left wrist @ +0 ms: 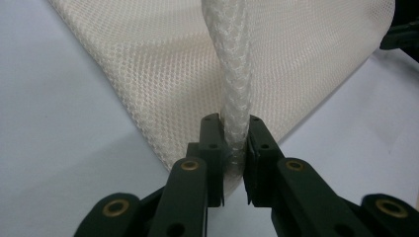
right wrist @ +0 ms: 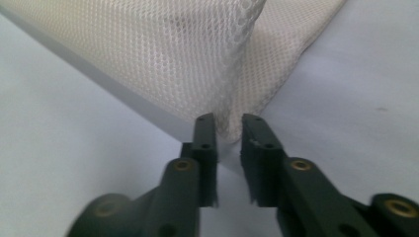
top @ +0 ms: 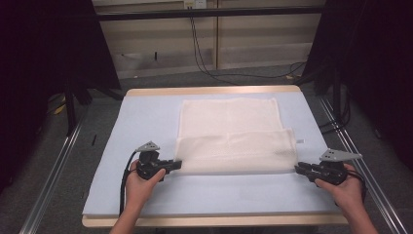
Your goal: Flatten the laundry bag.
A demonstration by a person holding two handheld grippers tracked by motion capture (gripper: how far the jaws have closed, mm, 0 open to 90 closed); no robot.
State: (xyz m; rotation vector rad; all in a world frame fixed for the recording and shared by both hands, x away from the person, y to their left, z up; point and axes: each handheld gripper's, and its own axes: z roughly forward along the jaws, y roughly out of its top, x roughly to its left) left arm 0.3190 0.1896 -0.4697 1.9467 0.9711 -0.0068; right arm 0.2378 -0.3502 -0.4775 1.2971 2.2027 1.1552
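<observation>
One mesh cloth (top: 233,139), between two grippers: left gripper (top: 174,165) at one corner, right gripper (top: 300,168) at other. One table (top: 146,117).

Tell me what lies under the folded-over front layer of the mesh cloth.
Under the folded front layer lies more of the same mesh cloth, whose far half extends bare beyond it on the pale blue mat. Whatever else is beneath the fold is covered.

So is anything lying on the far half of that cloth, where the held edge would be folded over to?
Nothing visible is. The white mesh cloth lies flat on the blue table cover, its far half bare. The left gripper pinches its near left corner; the right gripper is at the near right corner.
</observation>
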